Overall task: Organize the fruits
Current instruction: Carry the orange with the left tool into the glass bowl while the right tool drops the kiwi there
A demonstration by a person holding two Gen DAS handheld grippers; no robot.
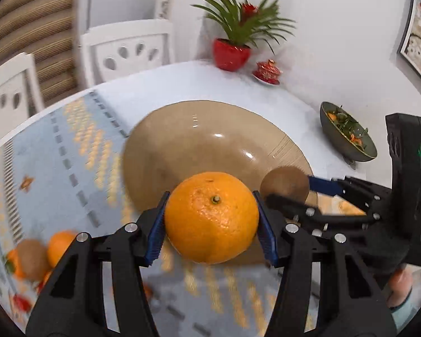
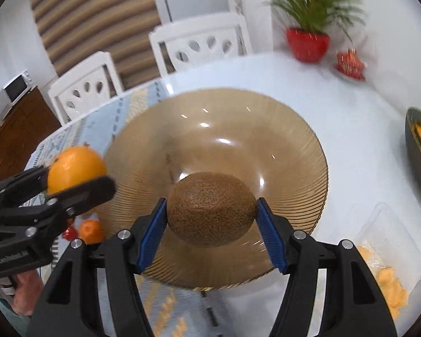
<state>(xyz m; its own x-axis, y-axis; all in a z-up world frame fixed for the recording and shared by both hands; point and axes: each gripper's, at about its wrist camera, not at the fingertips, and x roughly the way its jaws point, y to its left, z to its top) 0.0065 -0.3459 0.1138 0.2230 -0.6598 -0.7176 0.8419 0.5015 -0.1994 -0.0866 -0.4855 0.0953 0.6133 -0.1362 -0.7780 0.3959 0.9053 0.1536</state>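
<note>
My left gripper point(image 1: 210, 219) is shut on an orange point(image 1: 212, 217), held above the near rim of a wide brown glass plate point(image 1: 199, 137). My right gripper point(image 2: 212, 217) is shut on a brown kiwi point(image 2: 212, 216), held over the near part of that same plate point(image 2: 224, 129). In the left wrist view the right gripper point(image 1: 306, 193) comes in from the right with the kiwi point(image 1: 285, 185). In the right wrist view the left gripper point(image 2: 70, 174) enters from the left with the orange point(image 2: 75, 168). The plate has nothing lying in it.
More fruit point(image 1: 36, 258) lies on the patterned cloth at the lower left: a kiwi, oranges and red pieces. A dark bowl point(image 1: 348, 137) of greens stands to the right, a clear tub point(image 2: 387, 266) of orange pieces near right, a red plant pot point(image 1: 231, 54) and a small red lidded dish point(image 1: 266, 71) at the back. White chairs point(image 1: 126, 50) stand behind the table.
</note>
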